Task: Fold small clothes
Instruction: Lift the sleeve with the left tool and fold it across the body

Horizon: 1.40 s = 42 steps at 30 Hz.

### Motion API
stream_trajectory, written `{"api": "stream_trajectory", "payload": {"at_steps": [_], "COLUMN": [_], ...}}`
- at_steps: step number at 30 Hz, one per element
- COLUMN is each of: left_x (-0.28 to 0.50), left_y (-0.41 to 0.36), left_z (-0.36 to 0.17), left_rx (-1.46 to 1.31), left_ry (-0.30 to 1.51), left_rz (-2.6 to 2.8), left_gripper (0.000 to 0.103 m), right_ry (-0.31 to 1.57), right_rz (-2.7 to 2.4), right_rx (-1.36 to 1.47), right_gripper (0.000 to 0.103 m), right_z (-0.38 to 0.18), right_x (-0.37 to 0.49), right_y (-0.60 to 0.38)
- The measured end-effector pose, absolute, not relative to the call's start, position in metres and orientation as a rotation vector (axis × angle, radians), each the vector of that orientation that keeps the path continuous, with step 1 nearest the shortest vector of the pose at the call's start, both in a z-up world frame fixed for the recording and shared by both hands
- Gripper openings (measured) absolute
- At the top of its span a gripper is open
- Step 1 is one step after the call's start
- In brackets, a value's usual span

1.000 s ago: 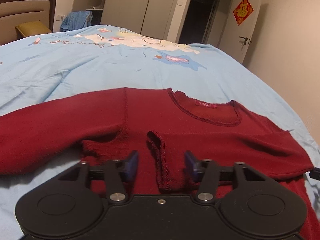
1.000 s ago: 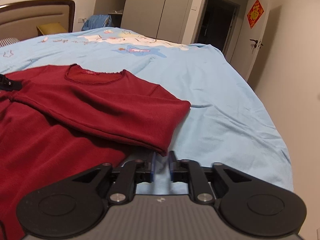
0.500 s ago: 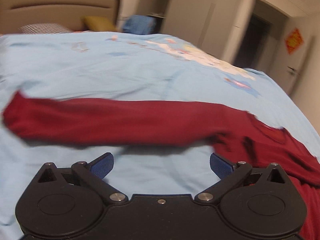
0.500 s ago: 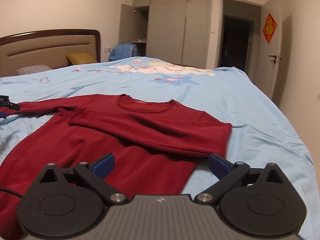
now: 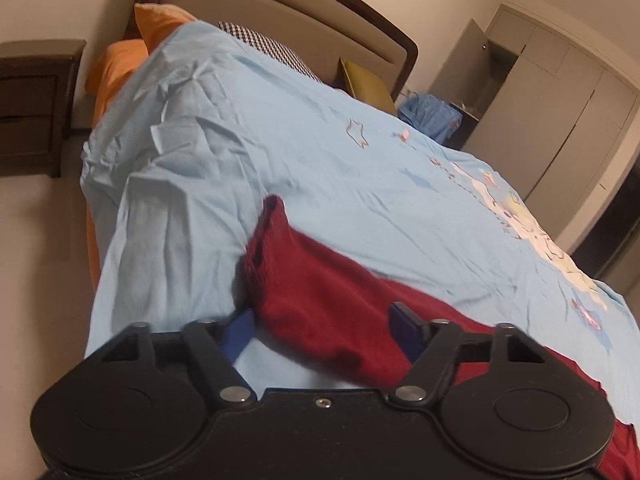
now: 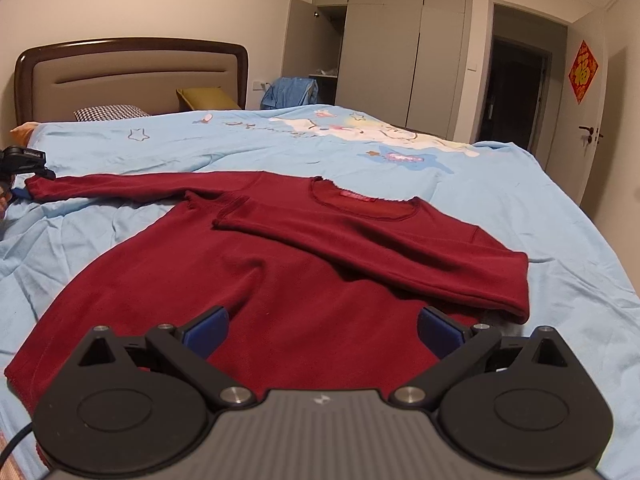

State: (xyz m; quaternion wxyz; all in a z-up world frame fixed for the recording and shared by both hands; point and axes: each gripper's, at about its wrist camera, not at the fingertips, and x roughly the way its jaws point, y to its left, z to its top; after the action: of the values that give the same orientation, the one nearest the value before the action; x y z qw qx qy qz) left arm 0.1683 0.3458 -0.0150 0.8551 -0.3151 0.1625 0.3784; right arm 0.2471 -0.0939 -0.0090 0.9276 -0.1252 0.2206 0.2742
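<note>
With one sleeve already folded across the red sweater point(image 6: 280, 280) on the bed point(image 6: 520, 200), the left gripper point(image 5: 324, 328), jaws wide and empty, is now straddling the outstretched sleeve point(image 5: 320, 292), while the right gripper point(image 6: 322, 330) is hovering open.

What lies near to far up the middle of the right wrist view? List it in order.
Right gripper → red top's body → folded-over sleeve → neckline → blue bedsheet → wardrobe.

Sweater point(image 6: 280, 280) hem hidden behind right gripper point(image 6: 322, 330); door sign point(image 6: 583, 72) illegible.
</note>
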Motion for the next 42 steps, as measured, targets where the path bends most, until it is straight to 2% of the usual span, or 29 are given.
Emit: {"api": "stream_trajectory", "payload": {"at_steps": [2,3,4,5,9,15,22,27,33,42], "left_x": [0.173,0.175,0.175,0.174,0.175,0.192,0.242,0.291,0.352,0.405], "left_y": [0.352,0.358,0.363,0.367,0.366,0.339,0.247,0.161,0.059,-0.042], "left_z": [-0.015,-0.016,-0.017,-0.018,-0.004,0.05,0.124,0.147,0.128,0.033], "left_rx": [-0.644,-0.649,-0.656,-0.657,-0.58,-0.412,-0.22,-0.168,-0.149,-0.097], "left_ry": [0.342,0.338,0.333,0.329,0.279,0.142,0.02,0.011,0.068,0.281], "left_rz": [0.824,0.832,0.839,0.844,0.807,0.66,0.37,0.162,-0.014,-0.188], "left_gripper": [0.029,0.021,0.005,0.004,0.003,0.003,0.003,0.003,0.003,0.003], "right_ry": [0.462,0.465,0.468,0.47,0.468,0.462,0.459,0.459,0.47,0.505], "right_rz": [0.567,0.57,0.572,0.573,0.579,0.574,0.548,0.516,0.472,0.402], "right_rx": [-0.253,-0.252,-0.252,-0.251,-0.236,-0.171,-0.115,-0.084,-0.059,-0.004], "right_gripper": [0.103,0.103,0.103,0.103,0.103,0.103,0.103,0.103,0.103,0.103], "right_z": [-0.012,-0.013,-0.014,-0.015,-0.018,-0.02,-0.024,-0.026,-0.031,-0.042], "right_x": [0.245,0.243,0.242,0.241,0.239,0.243,0.244,0.245,0.24,0.234], "right_y": [-0.091,-0.09,-0.089,-0.088,-0.09,-0.099,-0.116,-0.13,-0.151,-0.183]}}
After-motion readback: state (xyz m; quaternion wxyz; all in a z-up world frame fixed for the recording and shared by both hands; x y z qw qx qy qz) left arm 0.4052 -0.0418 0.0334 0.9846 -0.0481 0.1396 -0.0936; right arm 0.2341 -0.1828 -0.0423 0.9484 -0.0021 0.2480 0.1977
